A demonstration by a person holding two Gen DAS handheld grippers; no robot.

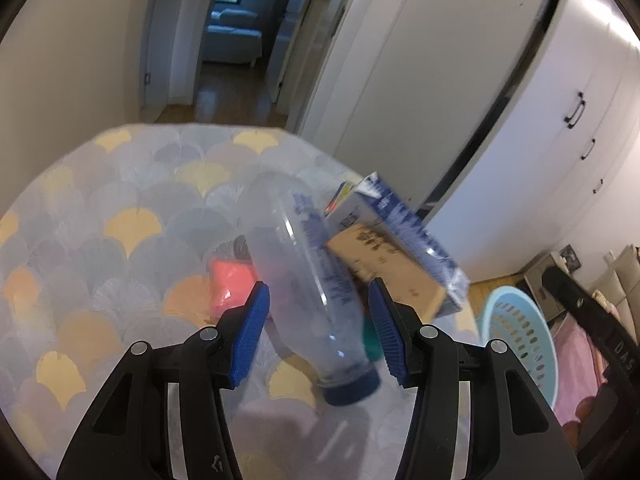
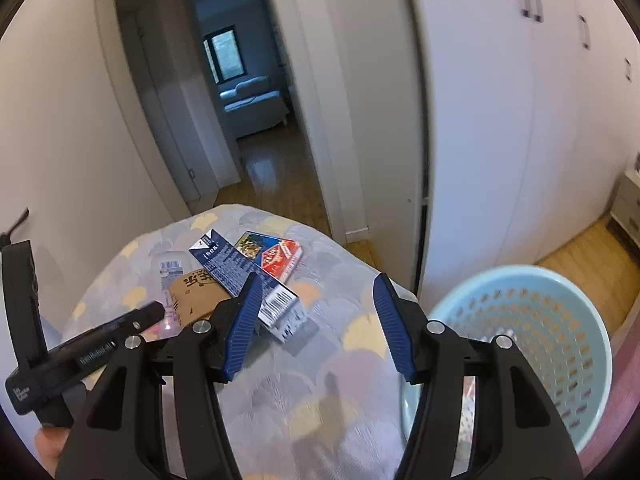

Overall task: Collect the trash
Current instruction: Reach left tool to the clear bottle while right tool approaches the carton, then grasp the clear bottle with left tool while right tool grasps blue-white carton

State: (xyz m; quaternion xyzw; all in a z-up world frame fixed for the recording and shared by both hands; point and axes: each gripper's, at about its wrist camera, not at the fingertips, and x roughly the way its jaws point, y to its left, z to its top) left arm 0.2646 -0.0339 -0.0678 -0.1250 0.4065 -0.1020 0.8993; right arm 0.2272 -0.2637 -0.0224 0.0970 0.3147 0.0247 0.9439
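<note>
A clear plastic bottle (image 1: 308, 276) with a dark blue cap lies on the patterned table (image 1: 120, 208), between the blue pads of my open left gripper (image 1: 320, 320); the pads do not touch it. A blue and tan carton (image 1: 400, 248) lies just behind it, and an orange-pink packet (image 1: 230, 282) to its left. In the right wrist view my right gripper (image 2: 316, 320) is open and empty above the table (image 2: 280, 380), near the same carton (image 2: 236, 280) and a red and blue flat box (image 2: 280, 258). The pale blue perforated basket (image 2: 532, 340) stands to its right.
The basket also shows at the right of the left wrist view (image 1: 520, 340). White wardrobe doors (image 2: 500, 120) stand behind the table, with an open doorway (image 2: 240, 100) to a hallway. The other handheld gripper body (image 2: 60, 352) is at the left.
</note>
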